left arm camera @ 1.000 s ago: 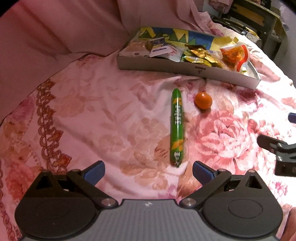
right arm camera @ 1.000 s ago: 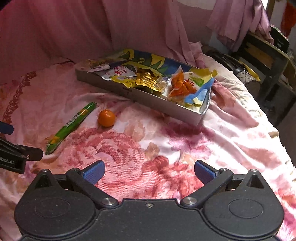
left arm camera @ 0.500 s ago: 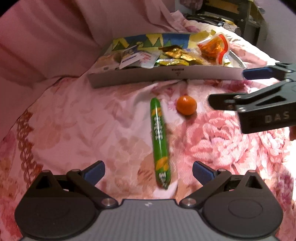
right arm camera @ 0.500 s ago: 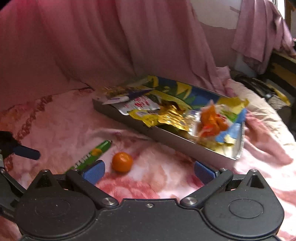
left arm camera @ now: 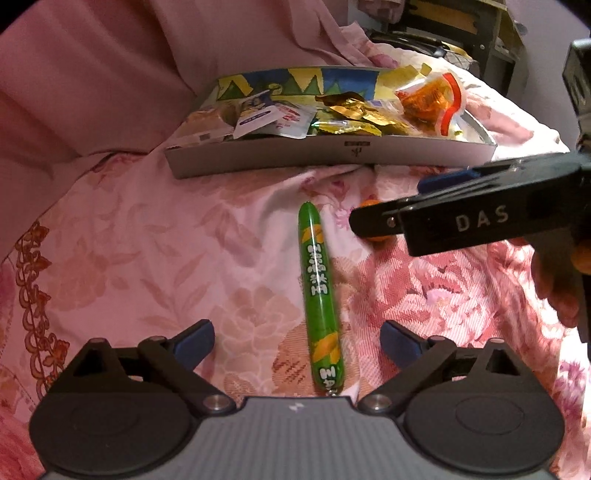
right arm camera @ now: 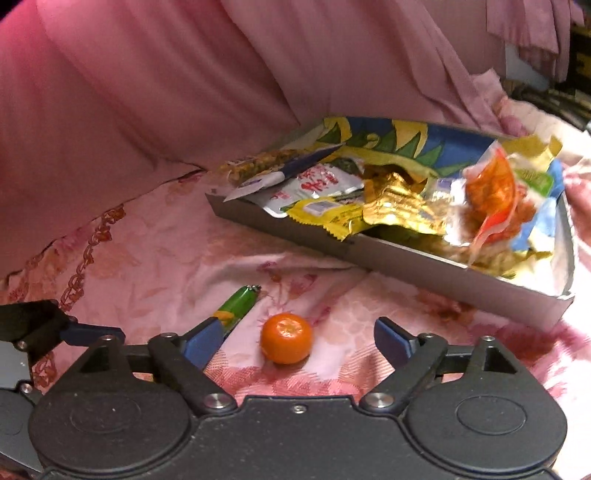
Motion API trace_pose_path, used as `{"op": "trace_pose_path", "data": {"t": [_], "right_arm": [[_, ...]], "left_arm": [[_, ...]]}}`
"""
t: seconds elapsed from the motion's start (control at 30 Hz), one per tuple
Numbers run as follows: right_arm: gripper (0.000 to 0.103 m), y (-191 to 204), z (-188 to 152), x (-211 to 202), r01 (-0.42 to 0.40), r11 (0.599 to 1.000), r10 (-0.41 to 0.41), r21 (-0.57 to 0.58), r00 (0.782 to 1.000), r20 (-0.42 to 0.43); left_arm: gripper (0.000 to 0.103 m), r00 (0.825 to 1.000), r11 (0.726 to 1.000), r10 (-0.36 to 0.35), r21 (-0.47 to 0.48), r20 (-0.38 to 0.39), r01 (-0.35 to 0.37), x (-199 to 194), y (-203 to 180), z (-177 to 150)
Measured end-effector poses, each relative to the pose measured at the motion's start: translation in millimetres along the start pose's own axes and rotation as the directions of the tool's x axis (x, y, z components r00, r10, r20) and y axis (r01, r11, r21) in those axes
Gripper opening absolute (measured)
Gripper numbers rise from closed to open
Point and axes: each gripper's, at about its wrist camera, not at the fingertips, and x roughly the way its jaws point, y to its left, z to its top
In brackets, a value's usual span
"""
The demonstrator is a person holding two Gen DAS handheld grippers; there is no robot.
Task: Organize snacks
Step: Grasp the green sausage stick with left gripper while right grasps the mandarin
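Note:
A green sausage stick [left arm camera: 319,295] lies lengthwise on the floral bedspread, its near end between the fingers of my open left gripper [left arm camera: 297,341]. A small orange mandarin [right arm camera: 286,338] lies between the fingers of my open right gripper [right arm camera: 299,341]; the stick's far end [right arm camera: 240,301] shows just left of it. In the left wrist view the right gripper [left arm camera: 480,221] crosses from the right and hides most of the mandarin [left arm camera: 369,203]. A shallow grey box [left arm camera: 332,160] behind them holds several snack packets; it also shows in the right wrist view [right arm camera: 424,264].
The pink floral bedspread [left arm camera: 147,258] covers the surface, with pink fabric [right arm camera: 147,92] heaped behind the box. Dark furniture [left arm camera: 461,22] stands at the far right. The left gripper's finger [right arm camera: 44,325] shows at the left edge of the right wrist view.
Both grippers have moved forward. The right gripper has closed in on the mandarin, which now sits between its fingers. The stick's near end now lies between the left fingers.

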Motion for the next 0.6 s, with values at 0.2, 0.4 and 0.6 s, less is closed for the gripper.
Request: {"op": "trace_pose_path", "data": {"t": [0.2,0.4,0.6], "right_arm": [[0.075,-4.9,-1.8,9.3,-0.025,0.998,0.027,0.052,0.999,-0.032],[0.059,-4.0,-1.7,10.4,-0.015,0.999,0.017,0.051,0.999,-0.041],[0.045,2.3,-2.4,11.0,0.028,1.0,-0.027,0.006,0.997,-0.067]], "left_arm": [[0.084,1.0,0.998,-0.02,-0.053,0.002,0.02,0.5,7.3,0.9],[0.068,0.999,0.996,-0.033,-0.082,0.011,0.034,1.3,12.4,1.6],[0.056,0.999,0.997,-0.042,-0.068,0.021,0.043,4.7,8.4,3.2]]}}
